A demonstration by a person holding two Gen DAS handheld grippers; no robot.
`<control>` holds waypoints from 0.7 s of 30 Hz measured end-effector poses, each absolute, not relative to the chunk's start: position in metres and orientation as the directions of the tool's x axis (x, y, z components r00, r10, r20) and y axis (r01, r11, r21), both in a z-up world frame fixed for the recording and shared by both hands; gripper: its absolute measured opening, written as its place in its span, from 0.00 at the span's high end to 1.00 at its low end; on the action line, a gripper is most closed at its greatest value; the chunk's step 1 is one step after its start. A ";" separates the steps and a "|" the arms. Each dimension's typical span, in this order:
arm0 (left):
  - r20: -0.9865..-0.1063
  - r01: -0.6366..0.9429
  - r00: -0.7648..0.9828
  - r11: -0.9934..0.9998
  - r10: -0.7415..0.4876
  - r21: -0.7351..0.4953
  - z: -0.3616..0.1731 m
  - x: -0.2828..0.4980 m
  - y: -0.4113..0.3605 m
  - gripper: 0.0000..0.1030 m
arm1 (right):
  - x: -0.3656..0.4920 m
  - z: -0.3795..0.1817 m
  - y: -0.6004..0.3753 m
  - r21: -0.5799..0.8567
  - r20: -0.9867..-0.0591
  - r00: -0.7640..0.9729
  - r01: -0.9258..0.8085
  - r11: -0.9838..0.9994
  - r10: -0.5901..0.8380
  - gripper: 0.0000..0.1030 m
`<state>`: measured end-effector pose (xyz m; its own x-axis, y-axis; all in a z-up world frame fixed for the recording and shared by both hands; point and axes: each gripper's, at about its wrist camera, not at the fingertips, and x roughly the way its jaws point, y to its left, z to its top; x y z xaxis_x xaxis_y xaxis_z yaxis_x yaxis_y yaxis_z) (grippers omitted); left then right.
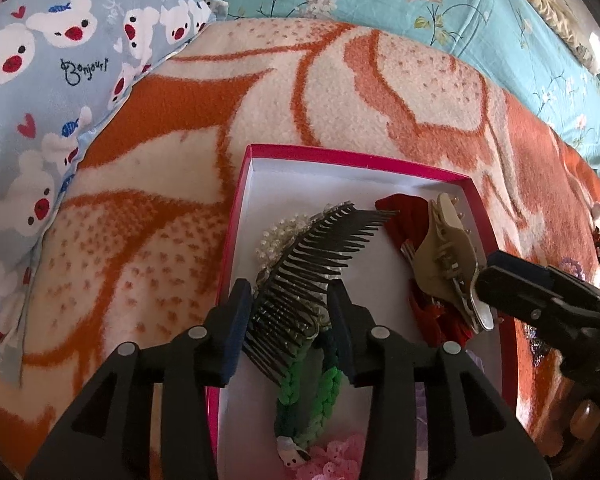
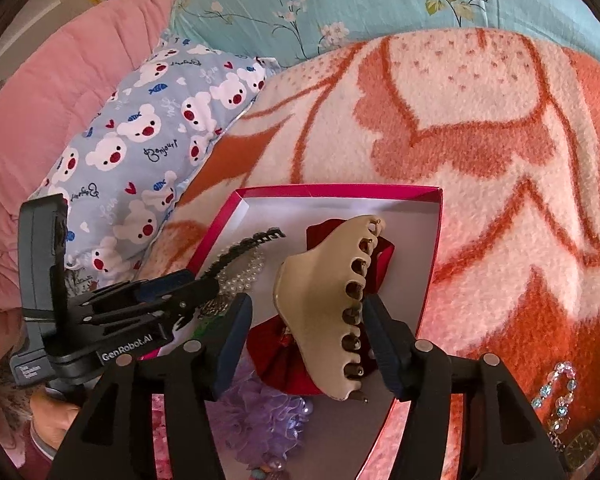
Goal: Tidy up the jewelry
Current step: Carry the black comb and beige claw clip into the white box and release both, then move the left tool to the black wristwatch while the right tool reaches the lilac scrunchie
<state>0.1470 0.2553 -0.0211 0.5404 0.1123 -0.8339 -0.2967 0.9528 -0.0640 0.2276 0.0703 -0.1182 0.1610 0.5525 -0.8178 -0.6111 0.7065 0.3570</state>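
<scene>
Both hand-held grippers filled the near field. My left hand-held gripper had its fingers closed on a black comb, which stood tilted over the left half of a pink-rimmed box. My right hand-held gripper was closed on a beige claw clip, gripped at one end, with the rest of the clip hanging free over the right half of the box. The box lay on an orange-and-cream blanket spread over the bed.

Below the comb lay a pearl piece and a green braided band; below the clip lay a red cloth piece, with a purple frilly scrunchie beside it.

I judged three risks. The comb's teeth pointed down at the pearls and the band, so a careless drop could have snagged them and dragged them out on withdrawal. The clip, gripped at one end, could have pivoted or slipped on its smooth shell and fallen outside the rim. The two grippers worked close together above one small box, so a collision could have shifted the light box on the soft blanket.

A beaded bracelet and a watch remained on the blanket, outside the box.
</scene>
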 end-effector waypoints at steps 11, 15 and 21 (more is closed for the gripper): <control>-0.832 -0.274 0.543 0.960 0.109 -0.053 -0.017 0.137 0.245 0.48 | 0.215 -0.092 0.048 0.370 -0.790 0.192 -0.608 0.703 0.582 0.40; -0.835 -0.277 0.541 0.958 0.097 -0.068 -0.016 0.133 0.243 0.48 | 0.208 -0.082 0.030 0.370 -0.785 0.209 -0.598 0.711 0.584 0.40; -0.821 -0.280 0.566 0.954 0.072 -0.109 -0.006 0.113 0.233 0.42 | 0.197 -0.072 -0.006 0.357 -0.788 0.242 -0.571 0.739 0.567 0.38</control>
<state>0.1127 0.2325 -0.0058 0.5659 0.0722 -0.8213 -0.2802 0.9537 -0.1092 0.1969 -0.0063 -0.0719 0.2415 0.5669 -0.7876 -0.5714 0.7391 0.3567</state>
